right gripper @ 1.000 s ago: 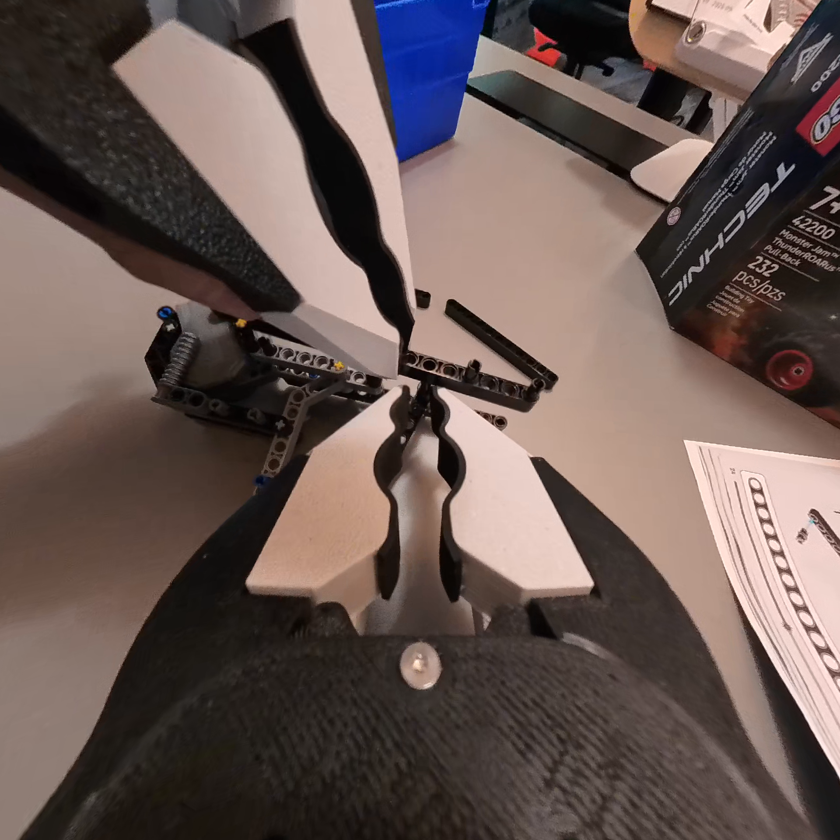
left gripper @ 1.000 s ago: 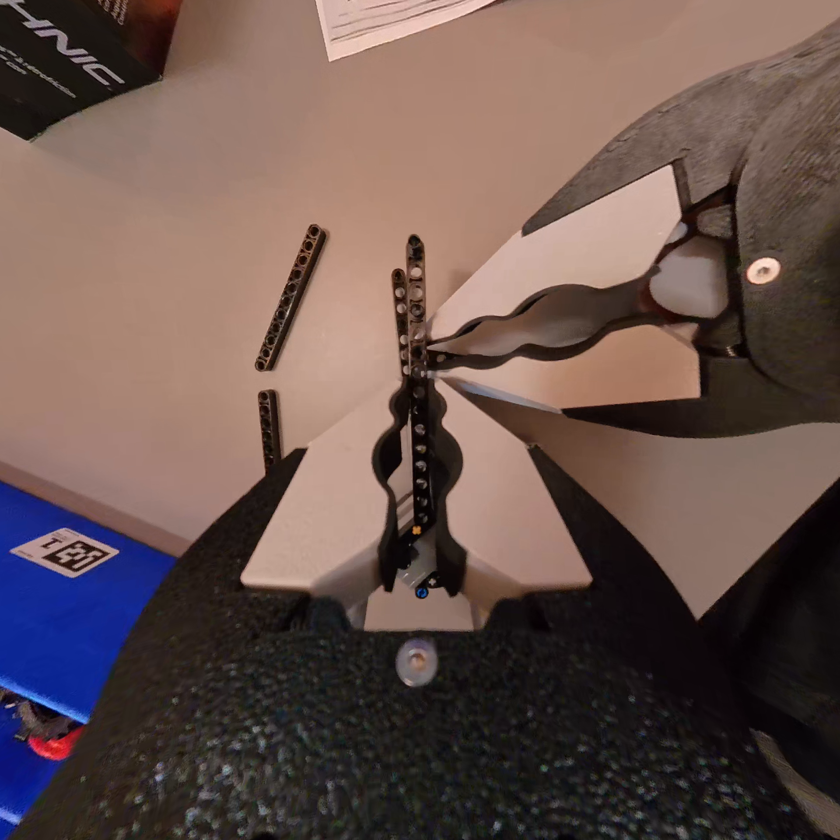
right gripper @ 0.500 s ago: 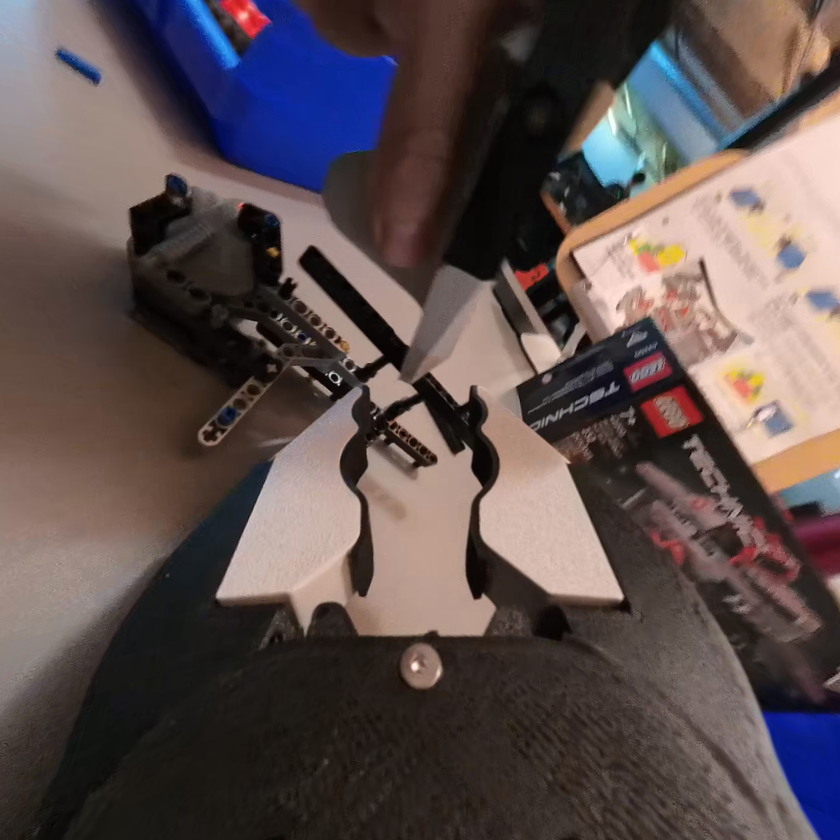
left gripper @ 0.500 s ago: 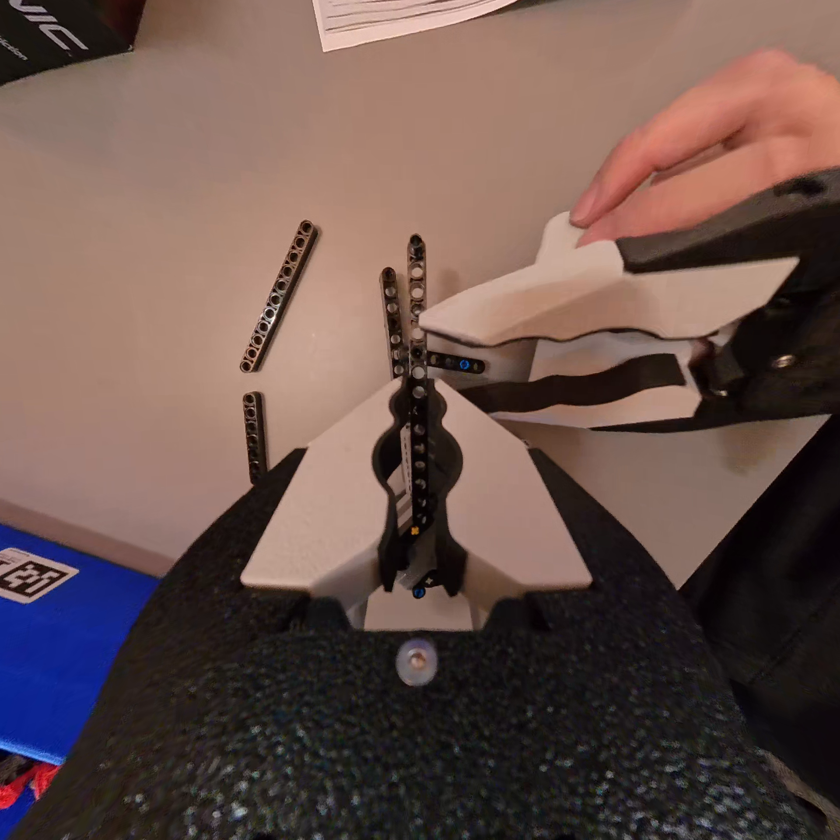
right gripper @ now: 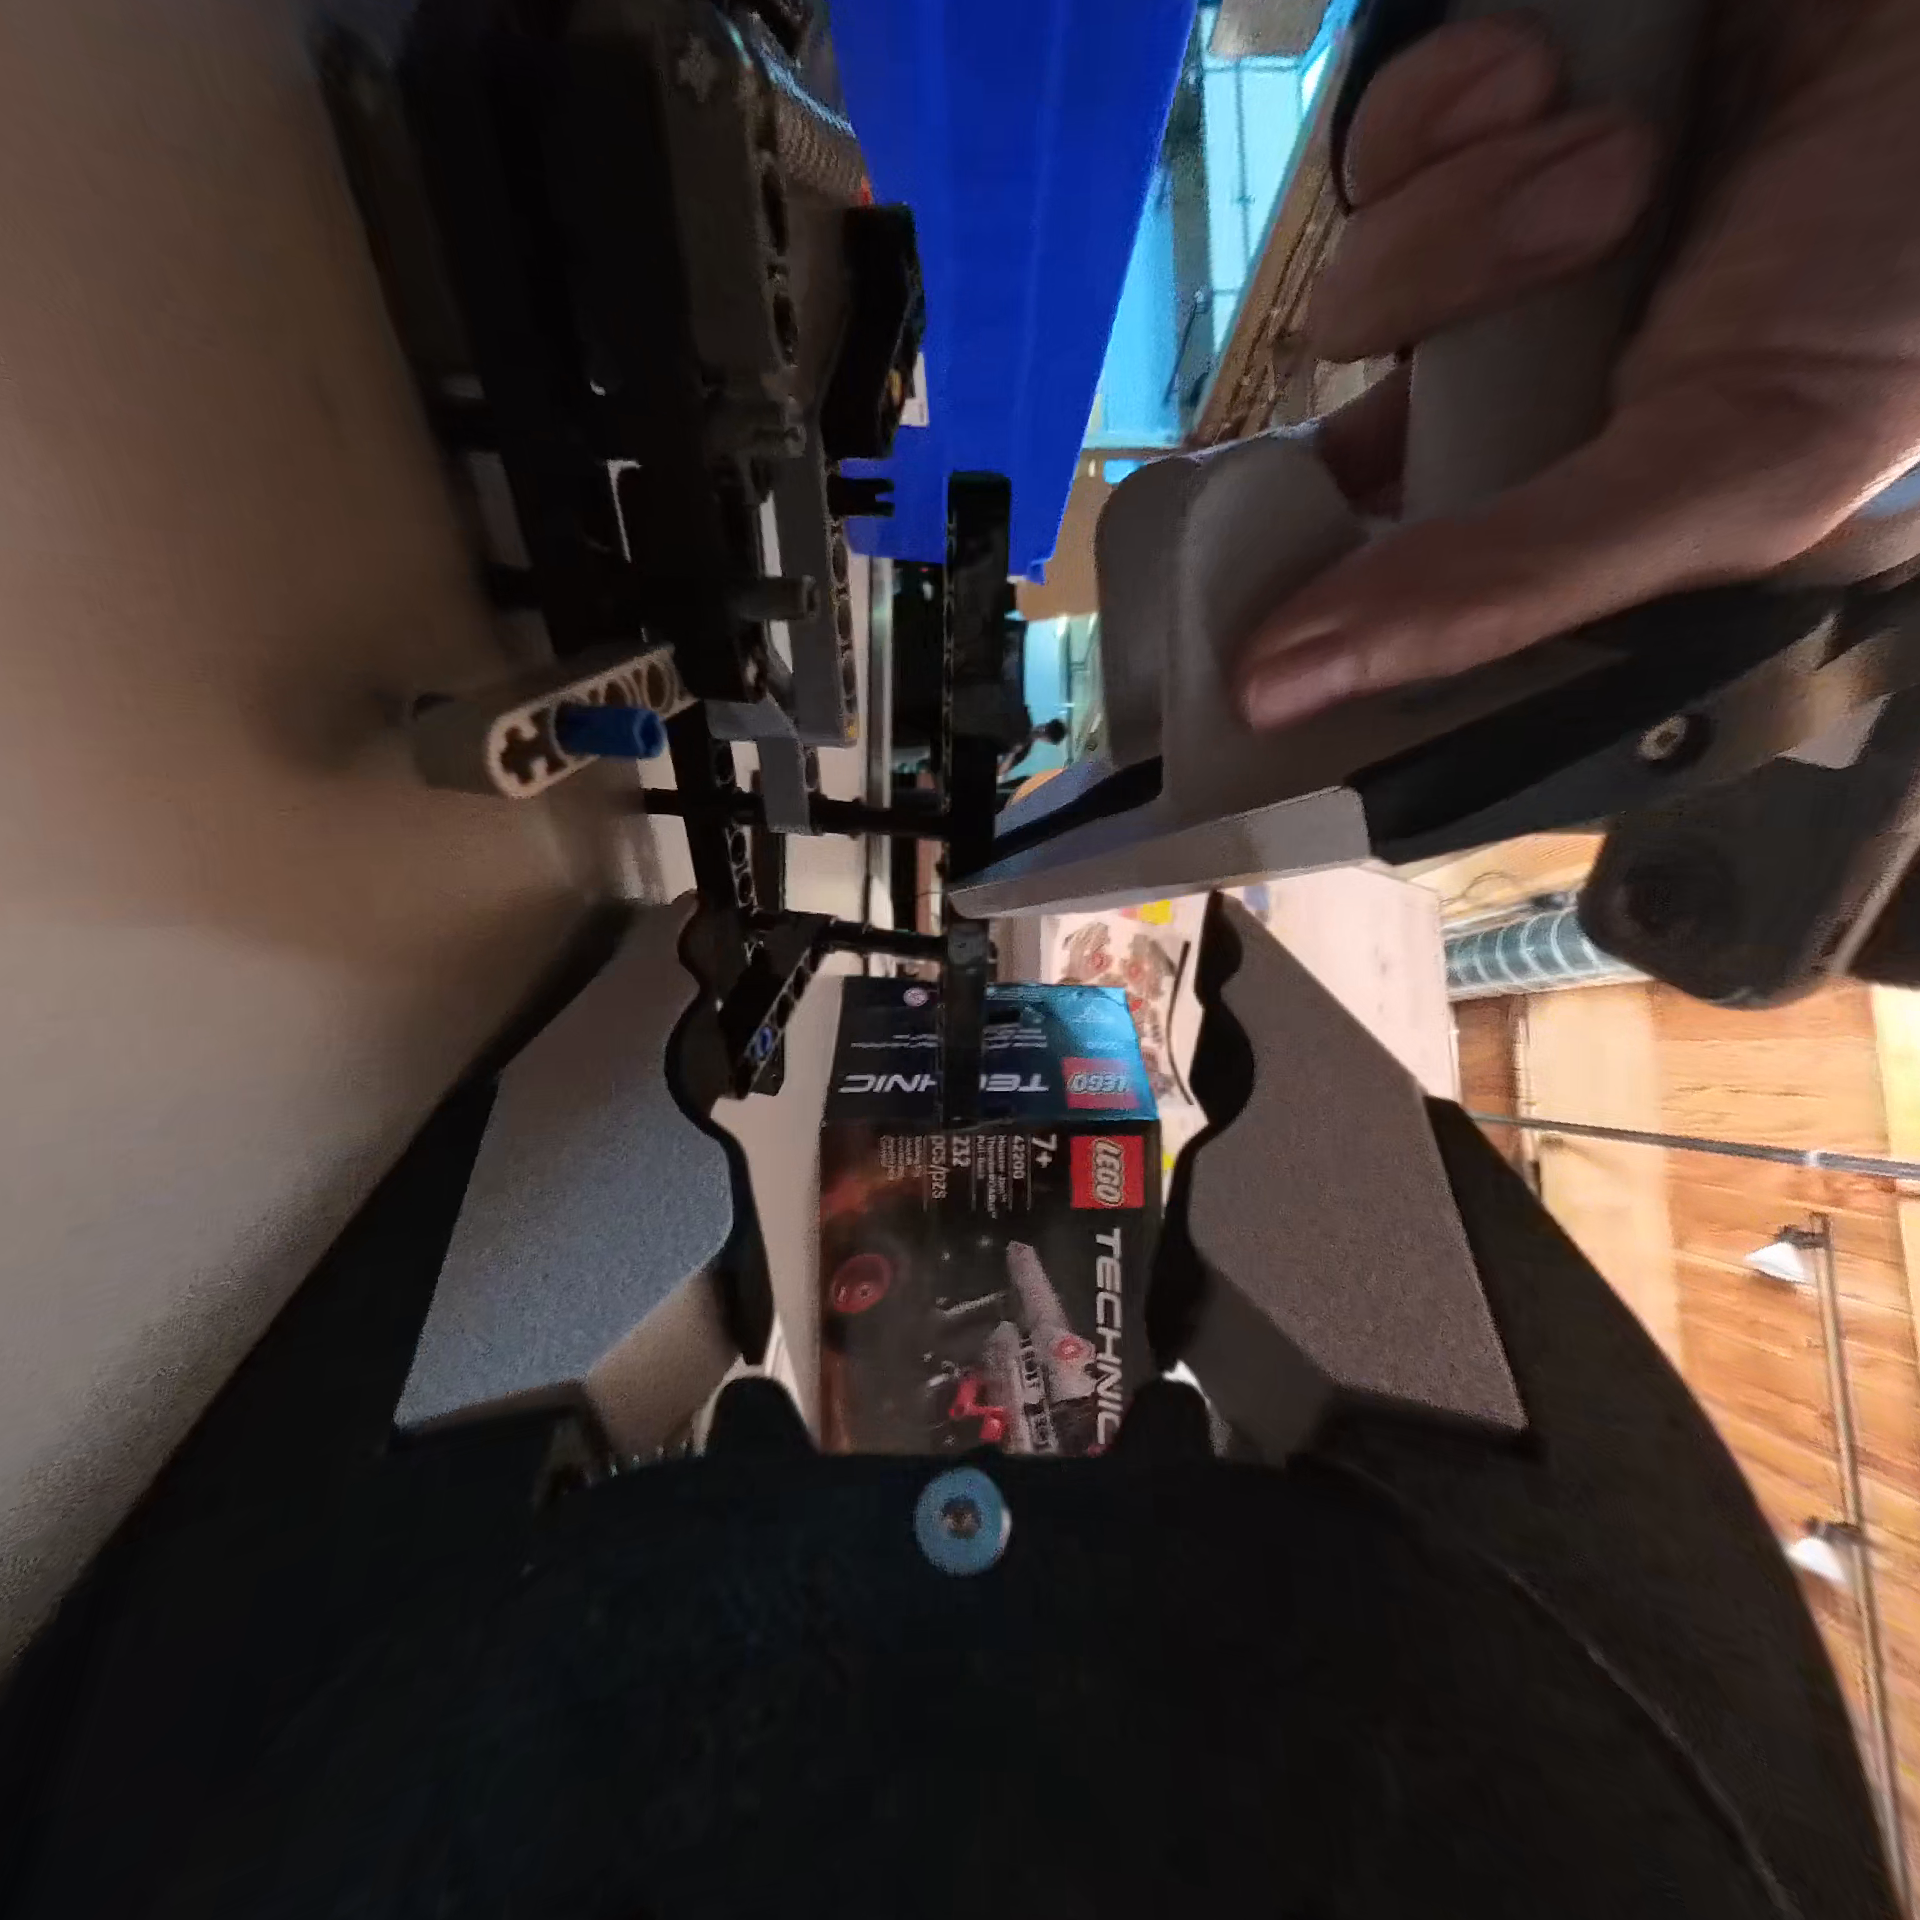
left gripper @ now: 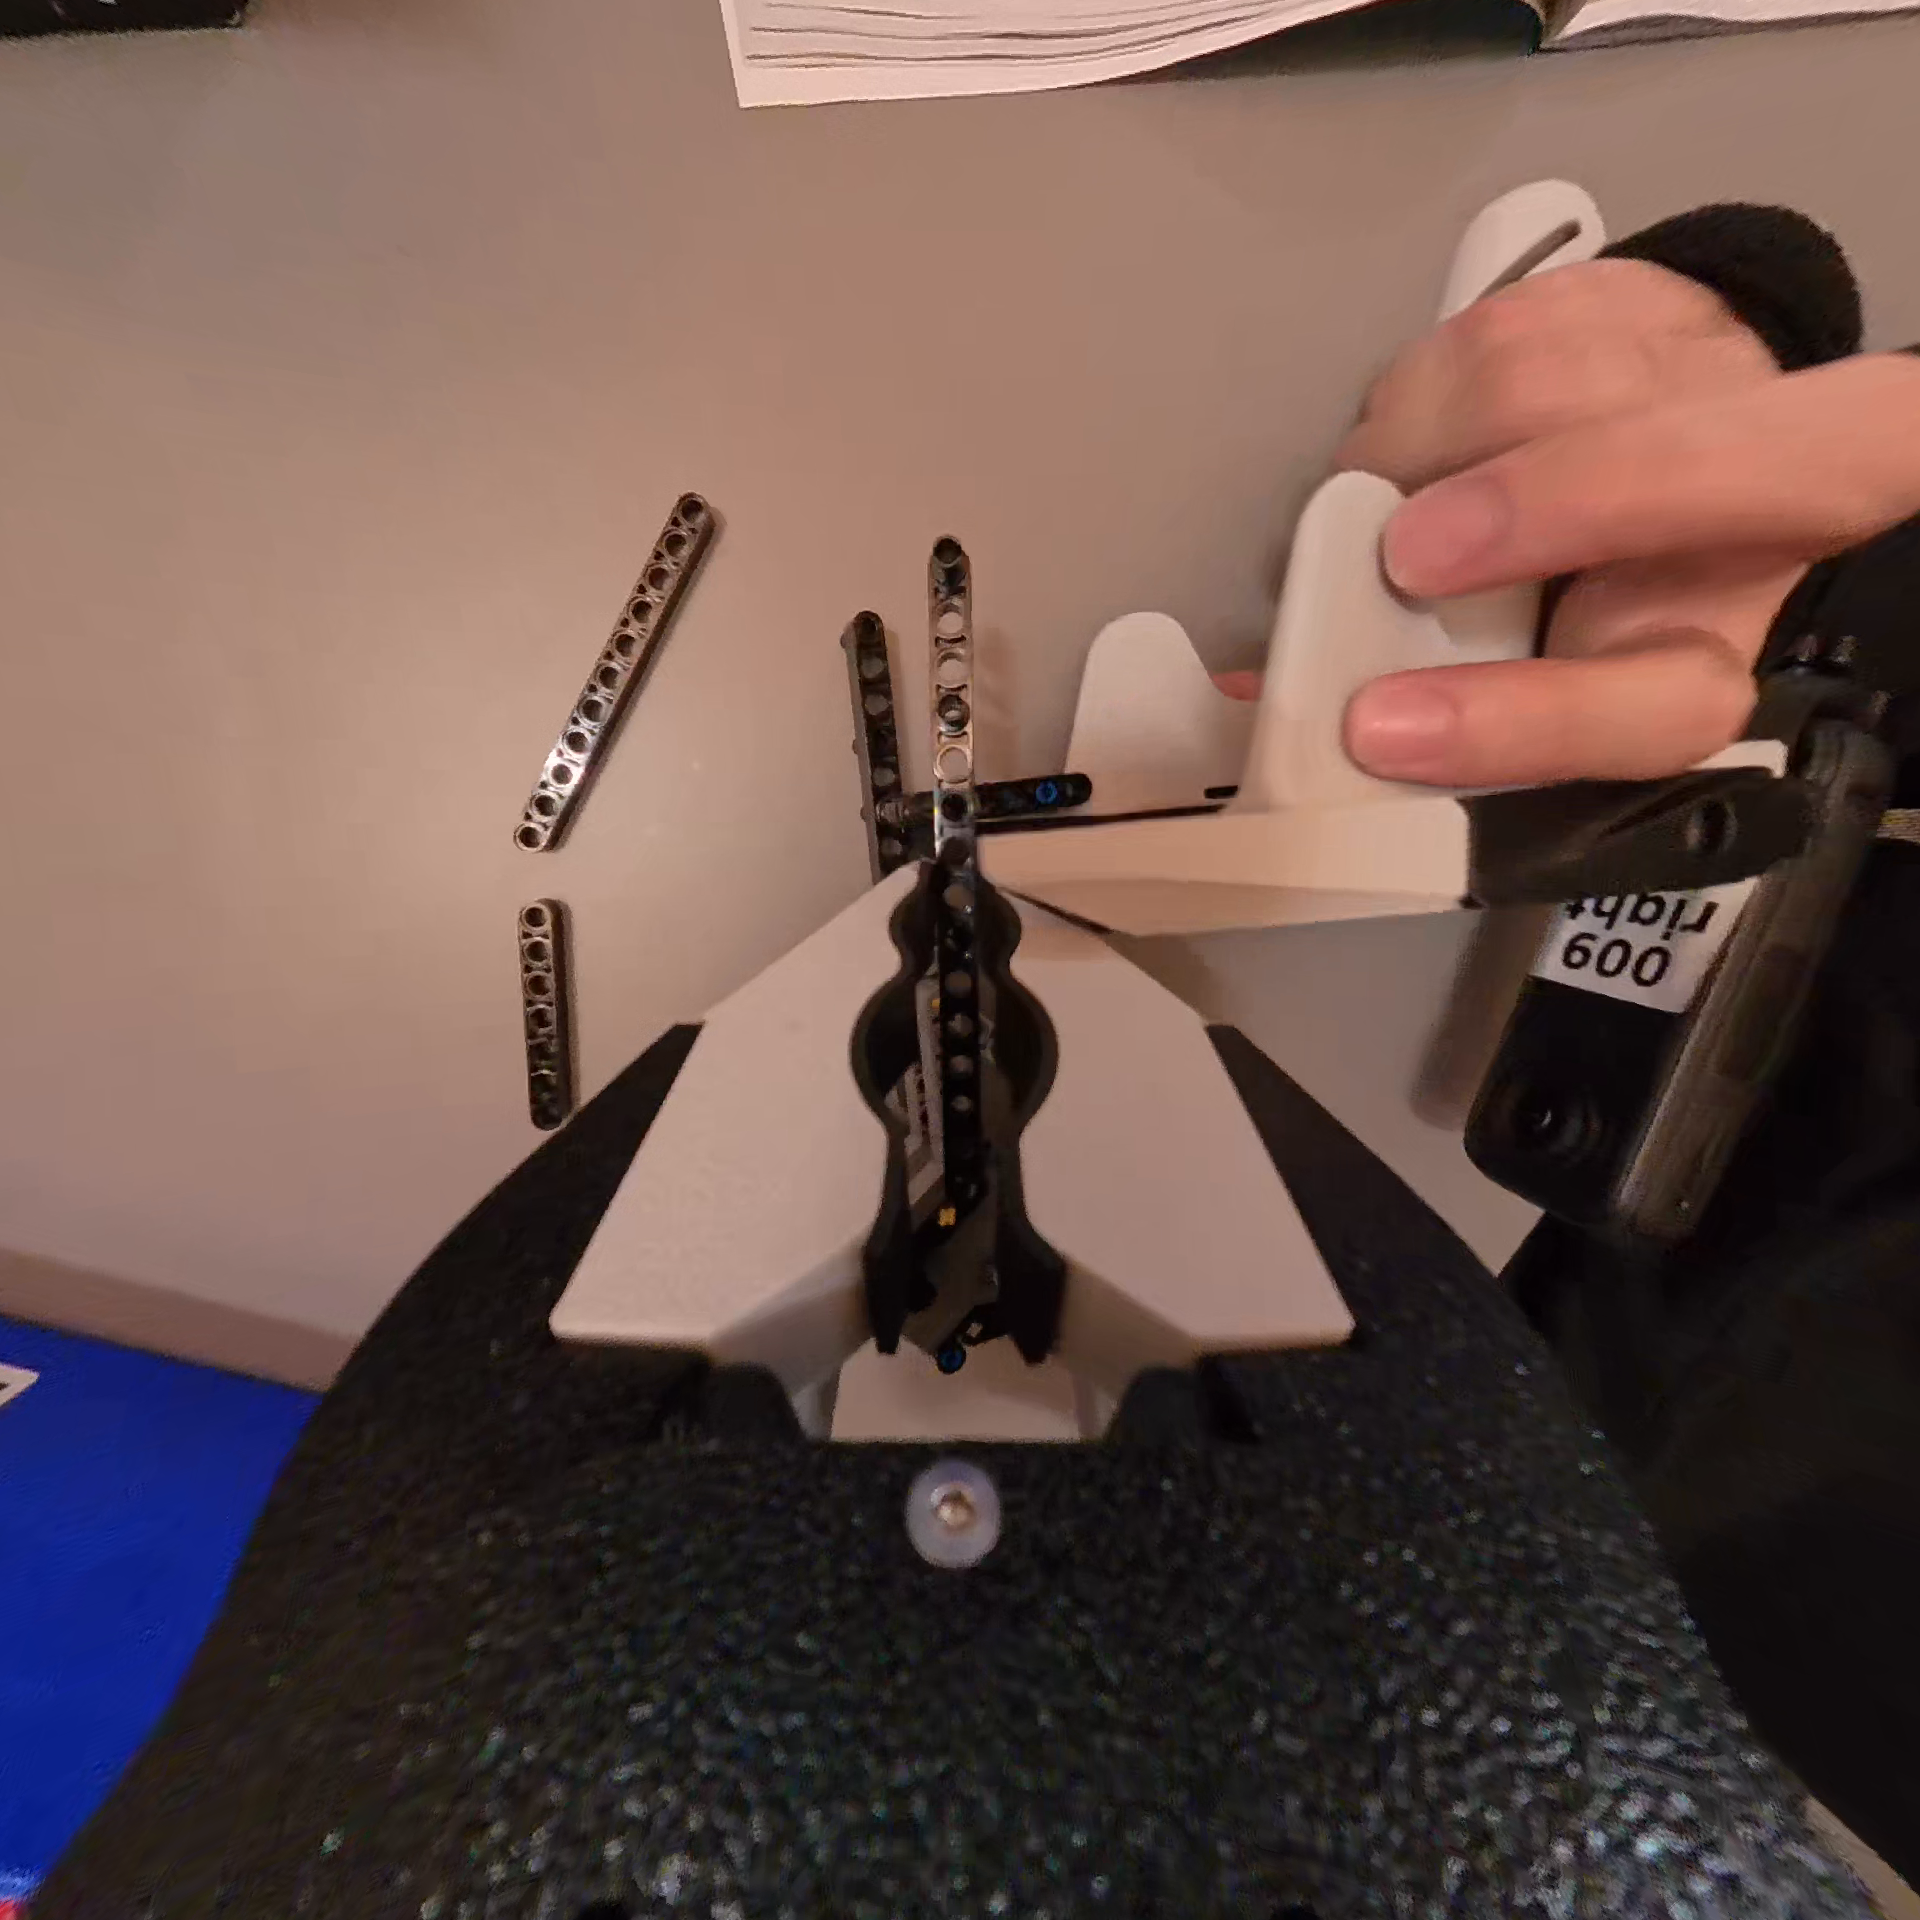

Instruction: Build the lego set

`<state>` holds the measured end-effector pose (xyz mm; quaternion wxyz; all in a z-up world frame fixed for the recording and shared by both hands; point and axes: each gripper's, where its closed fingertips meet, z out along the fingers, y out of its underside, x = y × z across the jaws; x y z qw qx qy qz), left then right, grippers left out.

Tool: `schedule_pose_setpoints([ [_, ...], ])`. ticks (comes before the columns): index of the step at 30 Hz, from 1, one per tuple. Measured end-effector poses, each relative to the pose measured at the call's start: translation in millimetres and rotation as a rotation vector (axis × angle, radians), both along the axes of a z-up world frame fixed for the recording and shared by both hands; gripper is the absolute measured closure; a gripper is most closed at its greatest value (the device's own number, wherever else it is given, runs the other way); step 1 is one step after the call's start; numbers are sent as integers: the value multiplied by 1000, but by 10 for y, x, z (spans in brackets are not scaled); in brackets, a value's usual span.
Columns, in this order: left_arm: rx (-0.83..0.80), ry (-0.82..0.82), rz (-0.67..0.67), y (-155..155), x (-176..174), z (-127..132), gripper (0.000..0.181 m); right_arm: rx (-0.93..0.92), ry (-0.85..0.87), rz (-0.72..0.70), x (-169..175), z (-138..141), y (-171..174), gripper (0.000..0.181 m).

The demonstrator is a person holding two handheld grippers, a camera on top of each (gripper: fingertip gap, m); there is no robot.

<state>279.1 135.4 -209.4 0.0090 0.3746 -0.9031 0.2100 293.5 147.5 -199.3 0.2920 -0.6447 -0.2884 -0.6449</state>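
My left gripper (left gripper: 951, 878) is shut on a long black beam (left gripper: 958, 1049) of the partly built Lego model and holds it edge-on above the table. A short black cross piece with a blue pin (left gripper: 1023, 795) sticks out of the beam just past my fingertips. In the right wrist view, which is rolled on its side, the grey and black model (right gripper: 727, 343) fills the upper left. My right gripper (right gripper: 951, 935) is open and empty, with its jaws wide on either side of the model's black beam (right gripper: 977, 665). The left gripper (right gripper: 1049, 868) comes in from the right.
Three loose black beams lie on the grey table (left gripper: 312, 416): a long one (left gripper: 615, 673), a short one (left gripper: 545, 1013) and one (left gripper: 871, 717) beside the model. An instruction booklet (left gripper: 1039, 42) lies at the far edge. A blue bin (right gripper: 987, 208) and the Lego box (right gripper: 987, 1247) stand beyond.
My right gripper has opened, let go at the beam, and rolled onto its side beside the model. My left gripper has kept its hold on the beam.
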Motion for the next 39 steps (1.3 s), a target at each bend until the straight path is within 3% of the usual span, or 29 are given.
schedule_pose_setpoints([
  [1,-7,9,7,8,13,-1,176,7,-8,4,10,13,8,90],
  [10,-151,118,77,58,79,2,176,32,-84,68,-3,103,102,76],
  [14,-220,141,98,60,85,3,176,22,-51,127,-13,61,140,84],
  [24,-241,179,108,67,140,-2,176,3,-47,208,143,55,188,73],
  [29,-193,61,136,43,150,4,176,1,-13,209,149,18,171,81],
  [39,-4,-414,167,20,171,32,176,-62,106,171,148,-161,137,119],
])
